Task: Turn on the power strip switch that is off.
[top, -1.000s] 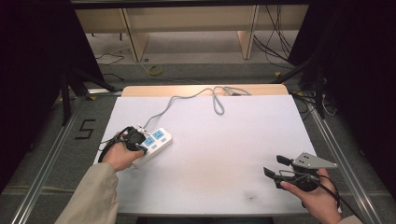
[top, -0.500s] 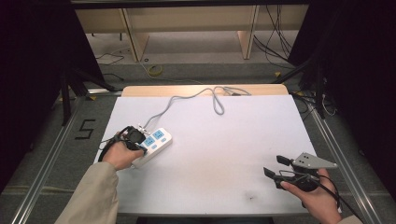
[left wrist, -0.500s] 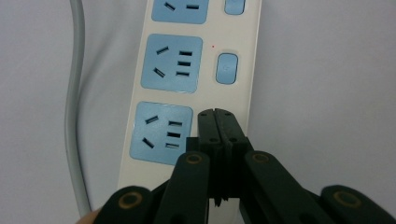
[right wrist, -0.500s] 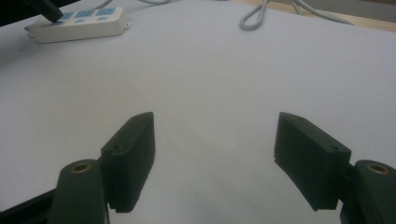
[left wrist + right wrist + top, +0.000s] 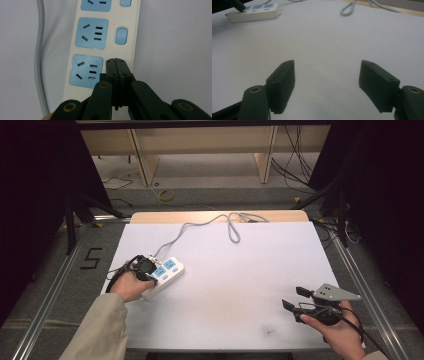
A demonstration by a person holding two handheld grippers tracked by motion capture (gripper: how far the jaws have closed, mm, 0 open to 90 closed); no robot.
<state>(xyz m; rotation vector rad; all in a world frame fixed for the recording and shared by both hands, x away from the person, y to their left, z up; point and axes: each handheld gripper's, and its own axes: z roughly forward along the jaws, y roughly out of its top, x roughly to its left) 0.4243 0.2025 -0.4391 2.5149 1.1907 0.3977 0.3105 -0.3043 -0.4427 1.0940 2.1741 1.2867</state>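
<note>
In the high view, the right gripper [image 5: 292, 298] sits at the lower right of the frame, held in a hand [image 5: 336, 334] over the white table [image 5: 240, 285]; its jaws stand wide apart with nothing between them, as the right gripper view confirms. At the left of the frame, the left gripper [image 5: 151, 277] rests over the near end of a white power strip [image 5: 167, 271] with blue sockets. In the left gripper view the two jaws are pressed together, gripping nothing, their tips above the strip's nearest switch position, beside the lowest socket [image 5: 86, 71]. Farther up, the strip's grey cable [image 5: 200, 226] runs towards the upper centre of the frame and loops near the table's far edge.
</note>
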